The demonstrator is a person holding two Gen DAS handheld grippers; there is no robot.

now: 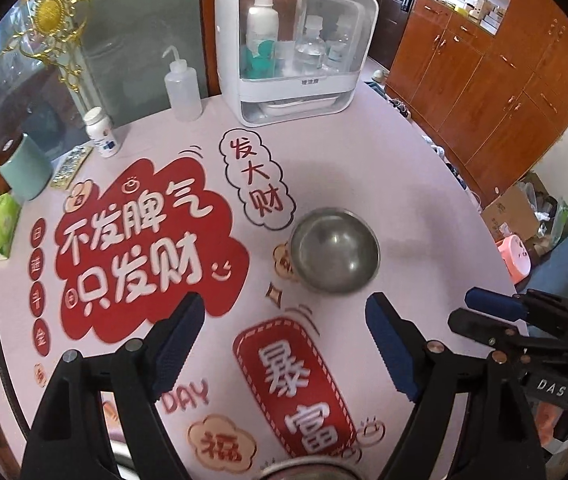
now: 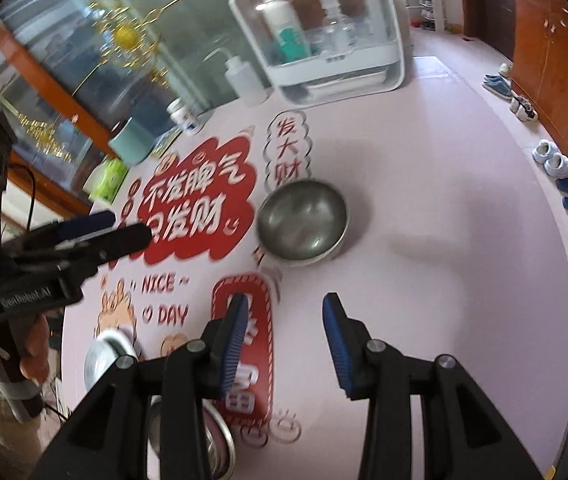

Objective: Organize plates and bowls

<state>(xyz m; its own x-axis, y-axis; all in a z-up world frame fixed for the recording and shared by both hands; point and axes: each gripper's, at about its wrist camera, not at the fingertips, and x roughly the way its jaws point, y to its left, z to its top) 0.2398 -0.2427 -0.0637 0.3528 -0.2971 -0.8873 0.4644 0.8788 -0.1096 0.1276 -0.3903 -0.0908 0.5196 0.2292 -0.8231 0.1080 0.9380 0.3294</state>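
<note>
in the left wrist view, a round table [image 1: 384, 152] covered with a pale pink cloth printed with red chinese characters is seen from above. a stainless steel bowl [image 1: 335, 251] stands upright and alone near the table's middle, just beyond the left gripper [image 1: 284, 344]. the left gripper's blue-padded jaws are spread wide, with nothing between them. the right gripper [image 1: 496, 312] is seen at the right edge, apart from the bowl. at the far side a white lidded storage box [image 1: 296, 40] holding bottles is seen, with a squeeze bottle [image 1: 181, 84] beside it. a metal rim is glimpsed at the bottom edge, too cropped to name.

in the right wrist view, the same bowl [image 2: 303, 222] is seen ahead of the right gripper [image 2: 284, 344], whose jaws are moderately parted and empty. stacked metal dishes [image 2: 105, 356] are seen at the near left edge, partly hidden behind the gripper.

the step in hand is judged to be a reach toward the lone bowl. next, the rim would need to be straddled and pinched, then the bowl carried to the stack.
</note>
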